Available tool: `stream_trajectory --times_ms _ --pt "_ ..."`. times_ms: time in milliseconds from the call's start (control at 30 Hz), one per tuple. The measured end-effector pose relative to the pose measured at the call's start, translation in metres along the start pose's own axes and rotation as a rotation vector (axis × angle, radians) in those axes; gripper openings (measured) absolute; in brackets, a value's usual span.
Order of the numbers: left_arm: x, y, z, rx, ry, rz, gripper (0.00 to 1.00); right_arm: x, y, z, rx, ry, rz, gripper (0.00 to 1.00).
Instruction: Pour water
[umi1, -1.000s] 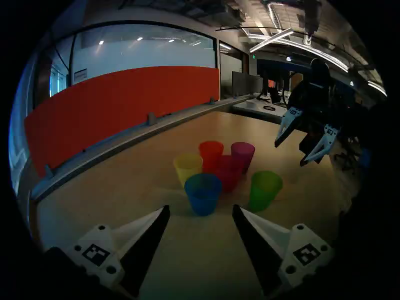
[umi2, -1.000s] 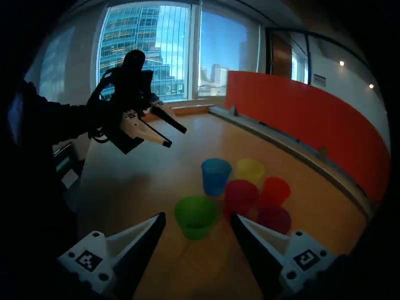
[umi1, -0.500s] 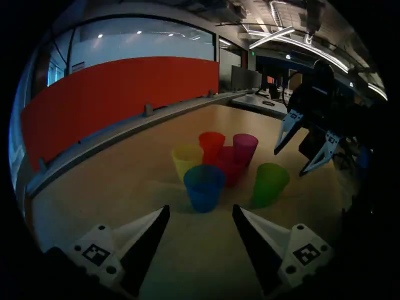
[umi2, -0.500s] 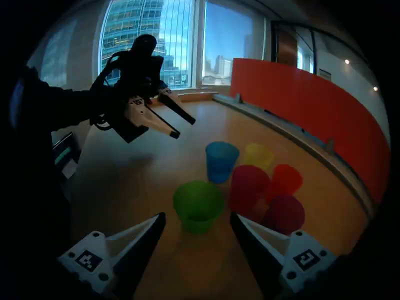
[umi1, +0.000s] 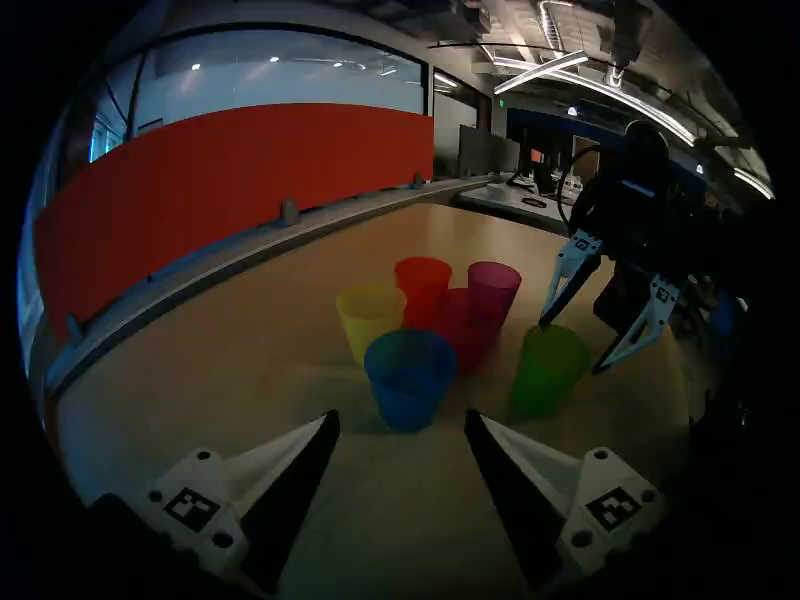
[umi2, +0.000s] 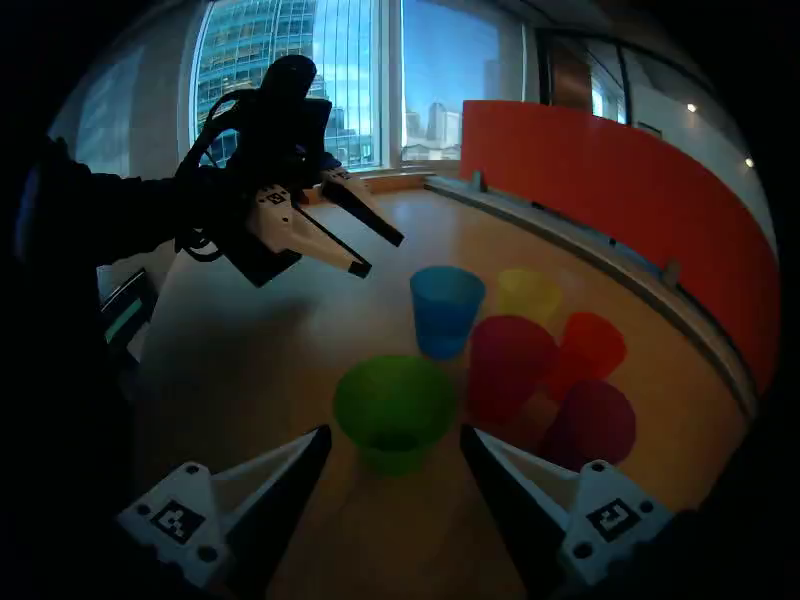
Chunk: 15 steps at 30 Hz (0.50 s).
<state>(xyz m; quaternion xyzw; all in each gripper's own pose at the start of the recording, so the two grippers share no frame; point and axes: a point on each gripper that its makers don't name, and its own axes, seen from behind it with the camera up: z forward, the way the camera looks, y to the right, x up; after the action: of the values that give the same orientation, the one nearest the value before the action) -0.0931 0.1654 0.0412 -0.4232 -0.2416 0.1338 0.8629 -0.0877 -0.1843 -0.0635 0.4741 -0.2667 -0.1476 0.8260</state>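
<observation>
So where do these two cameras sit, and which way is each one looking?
Left gripper view: rides on the left gripper, facing the orange partition across the table; its own open fingers frame the blue cup; the right gripper hangs by the green cup.
Right gripper view: rides on the right gripper, facing the windows; its fingers frame the green cup; the left gripper and a dark sleeve show upper left.
Shared: cups, table, partition.

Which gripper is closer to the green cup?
Right. The right gripper is open with the green cup just in front of it; the left gripper hangs farther off, facing the blue cup.
</observation>
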Motion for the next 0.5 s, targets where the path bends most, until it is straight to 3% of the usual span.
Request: stream_trajectory --times_ms 500 --pt "-0.008 -0.002 0.022 -0.02 -0.026 0.011 0.93 0.003 0.0 0.027 0.026 0.011 0.011 1.0"
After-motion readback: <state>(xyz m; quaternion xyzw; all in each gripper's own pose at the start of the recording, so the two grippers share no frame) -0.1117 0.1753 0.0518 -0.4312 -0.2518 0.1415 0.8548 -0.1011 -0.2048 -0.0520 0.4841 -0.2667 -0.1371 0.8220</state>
